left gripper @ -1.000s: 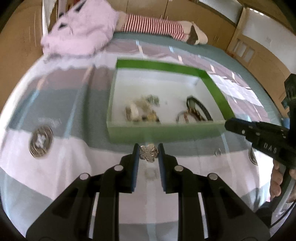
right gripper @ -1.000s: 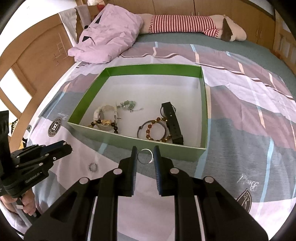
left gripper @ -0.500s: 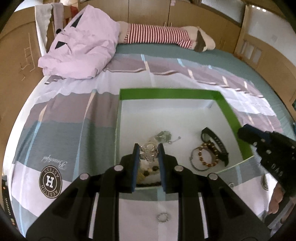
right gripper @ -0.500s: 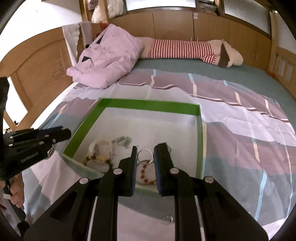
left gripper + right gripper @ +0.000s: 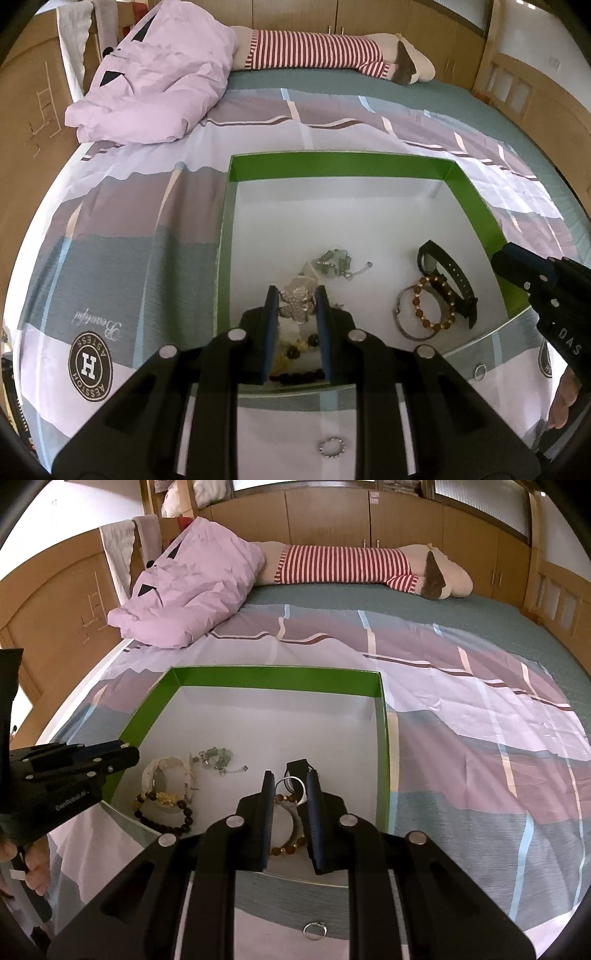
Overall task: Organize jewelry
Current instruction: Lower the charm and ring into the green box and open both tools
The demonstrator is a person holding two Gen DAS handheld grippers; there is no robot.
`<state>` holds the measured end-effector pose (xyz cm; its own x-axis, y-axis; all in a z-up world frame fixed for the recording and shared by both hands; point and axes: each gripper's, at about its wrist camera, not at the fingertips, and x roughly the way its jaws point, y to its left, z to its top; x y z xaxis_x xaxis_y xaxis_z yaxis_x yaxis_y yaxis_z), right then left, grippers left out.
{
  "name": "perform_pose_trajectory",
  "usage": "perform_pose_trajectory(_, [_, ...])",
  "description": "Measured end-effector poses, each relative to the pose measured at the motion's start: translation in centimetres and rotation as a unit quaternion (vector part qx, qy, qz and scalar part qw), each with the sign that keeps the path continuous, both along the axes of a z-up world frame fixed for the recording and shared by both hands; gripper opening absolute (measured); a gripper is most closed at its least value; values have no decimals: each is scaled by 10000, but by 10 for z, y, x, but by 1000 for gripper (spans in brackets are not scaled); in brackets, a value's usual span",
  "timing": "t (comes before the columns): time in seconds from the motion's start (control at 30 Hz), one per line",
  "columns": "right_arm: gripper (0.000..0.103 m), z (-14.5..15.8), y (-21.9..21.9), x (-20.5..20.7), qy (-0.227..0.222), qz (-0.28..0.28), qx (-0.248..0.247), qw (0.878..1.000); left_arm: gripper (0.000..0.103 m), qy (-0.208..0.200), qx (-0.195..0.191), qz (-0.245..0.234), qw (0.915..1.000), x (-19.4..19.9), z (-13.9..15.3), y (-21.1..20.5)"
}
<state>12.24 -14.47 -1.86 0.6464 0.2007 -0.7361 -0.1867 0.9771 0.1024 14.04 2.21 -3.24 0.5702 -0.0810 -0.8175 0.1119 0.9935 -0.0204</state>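
A green box [image 5: 476,199] with a white floor lies on the bed; it also shows in the right wrist view [image 5: 273,677]. My left gripper [image 5: 294,308] is shut on a sparkly flower brooch [image 5: 295,304], held over the box's near left part above a pile of bead bracelets [image 5: 295,350]. My right gripper [image 5: 290,788] is shut on a thin silver ring [image 5: 291,786], held over the box above a brown bead bracelet [image 5: 288,845] and a black watch [image 5: 297,766]. The watch [image 5: 448,280] and the brown bracelet [image 5: 428,306] also show in the left wrist view.
A toothed silver ring [image 5: 332,447] and a small silver ring [image 5: 480,370] lie on the bedsheet in front of the box; the small ring also shows in the right wrist view [image 5: 314,930]. A pink duvet [image 5: 155,77] and a striped plush [image 5: 317,50] lie at the far end. Wooden bed rails surround the mattress.
Both grippers have moved forward from the sheet in front of the box to over the box's inside, each still holding its piece.
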Motion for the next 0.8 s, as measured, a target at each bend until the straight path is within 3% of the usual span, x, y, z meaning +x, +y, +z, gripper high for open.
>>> perform_pose_trajectory(0.8, [18, -16, -5, 8, 241, -175, -104, 9995, 19, 179, 106, 30, 9998, 4, -16, 0])
